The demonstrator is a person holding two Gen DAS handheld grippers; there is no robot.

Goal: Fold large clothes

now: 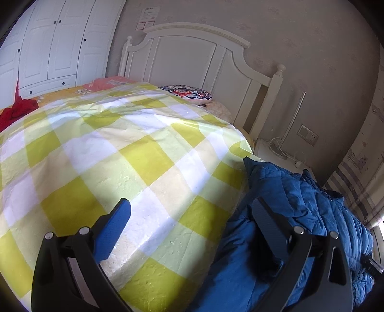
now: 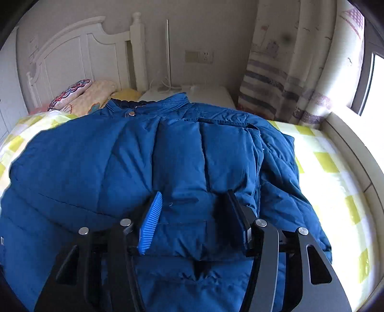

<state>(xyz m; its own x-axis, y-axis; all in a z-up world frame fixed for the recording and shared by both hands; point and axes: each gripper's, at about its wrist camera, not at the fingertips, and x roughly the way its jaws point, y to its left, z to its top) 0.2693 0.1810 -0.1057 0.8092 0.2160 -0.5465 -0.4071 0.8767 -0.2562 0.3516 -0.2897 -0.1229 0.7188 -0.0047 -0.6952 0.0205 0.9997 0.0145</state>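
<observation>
My right gripper (image 2: 192, 216) straddles a puffy fold of the blue jacket (image 2: 144, 156) without pinching it, while my left gripper (image 1: 192, 216) gapes wide and empty, the jacket at its three o'clock.

The blue jacket (image 1: 300, 216) runs off the near and right edges of the left wrist view, and its lower hem is cut off at the near edge of the right wrist view (image 2: 120, 168). A red cloth (image 1: 16, 110) at the far left is cropped by the lens rim. The printed notice (image 1: 150, 12) on the far wall is too small to read. The right tongs (image 2: 194, 211) hide the jacket under them.
</observation>
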